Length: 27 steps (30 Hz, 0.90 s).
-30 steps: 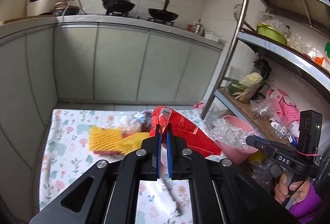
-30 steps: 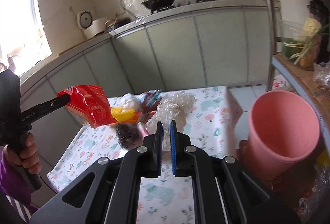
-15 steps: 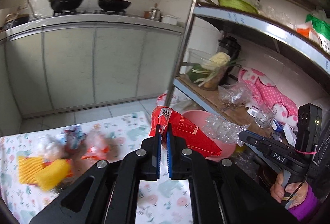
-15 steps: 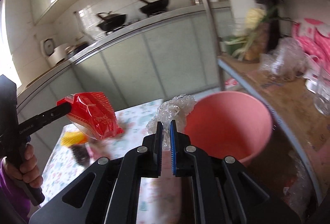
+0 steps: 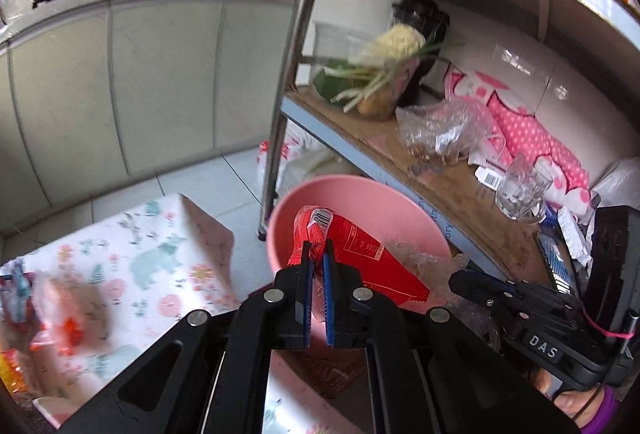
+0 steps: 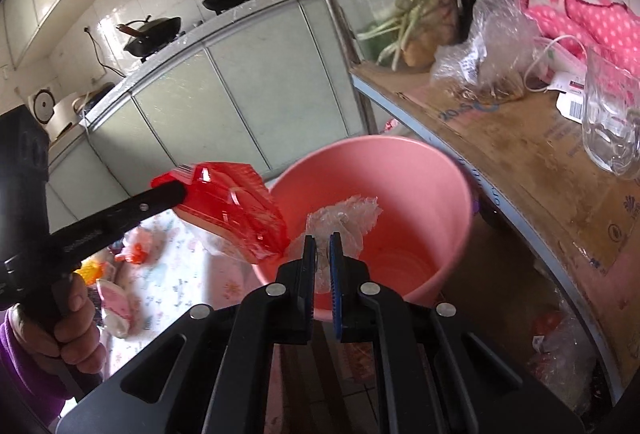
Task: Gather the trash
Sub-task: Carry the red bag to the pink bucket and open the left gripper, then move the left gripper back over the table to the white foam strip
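Worktop: flower-print cloth is still carrying blurred wrappers at its left end, so more collecting is waiting, by my judgement.
Pink bin: standing on the floor beside the shelf rack; its inside is looking bare where visible.
Red snack bag: hanging over the bin mouth, not yet dropped.
Clear plastic wad: hanging over the bin as well.
Left gripper: fingers are clamping tight on the red bag.
Right gripper: fingers are pinching the plastic wad.
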Motion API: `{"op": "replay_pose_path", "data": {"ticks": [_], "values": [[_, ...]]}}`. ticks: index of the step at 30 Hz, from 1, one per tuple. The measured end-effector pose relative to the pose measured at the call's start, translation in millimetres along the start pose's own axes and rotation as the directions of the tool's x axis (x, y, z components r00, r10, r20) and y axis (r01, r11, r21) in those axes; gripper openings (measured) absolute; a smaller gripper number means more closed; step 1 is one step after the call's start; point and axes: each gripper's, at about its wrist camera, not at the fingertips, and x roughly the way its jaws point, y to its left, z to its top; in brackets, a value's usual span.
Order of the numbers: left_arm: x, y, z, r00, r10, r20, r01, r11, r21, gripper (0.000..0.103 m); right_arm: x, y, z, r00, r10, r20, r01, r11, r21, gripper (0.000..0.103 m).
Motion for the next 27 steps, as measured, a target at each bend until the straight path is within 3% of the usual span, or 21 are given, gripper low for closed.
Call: {"op": "replay_pose_path", "data": {"ticks": [10, 12, 13, 17, 24, 27], "values": [[43.3, -1.6, -1.6, 0.998, -0.011, -0.068, 0.011, 1.000, -0.007, 0.008, 17.0, -11.6, -3.5, 0.998, -0.037, -0.060, 0.039, 0.999, 0.031, 0.008], [46.6, -0.6, -1.4, 0.997, -0.001, -0.083, 0.000, 1.000, -0.017, 0.020, 21.1, -13.2, -4.7, 0.996, -0.043, -0.082, 0.047, 0.998, 0.041, 0.009], [46.1, 0.3, -1.3, 0.996, -0.004, -0.086, 0.002, 1.000, -0.024, 0.022, 22.6, -13.9, -4.9, 0.995, -0.041, -0.086, 0.045, 0.998, 0.048, 0.011], [38.3, 0.9, -1.4, 0.997, 0.001, -0.078, -0.002, 1.000, -0.018, 0.027, 23.6, -16.7, -8.9, 0.995, -0.033, -0.099, 0.040, 0.997, 0.066, 0.026], [5.2, 1.5, -2.8, 0.999, 0.007, -0.047, -0.008, 0.999, -0.036, 0.029, 8.5, -13.7, -8.8, 0.997, -0.026, -0.073, 0.030, 0.998, 0.057, 0.033], [-16.4, 0.6, -6.1, 0.999, 0.020, -0.026, -0.021, 0.999, -0.034, 0.035, -2.3, -5.8, -7.6, 0.998, -0.015, -0.053, 0.017, 0.999, 0.042, 0.034]]}}
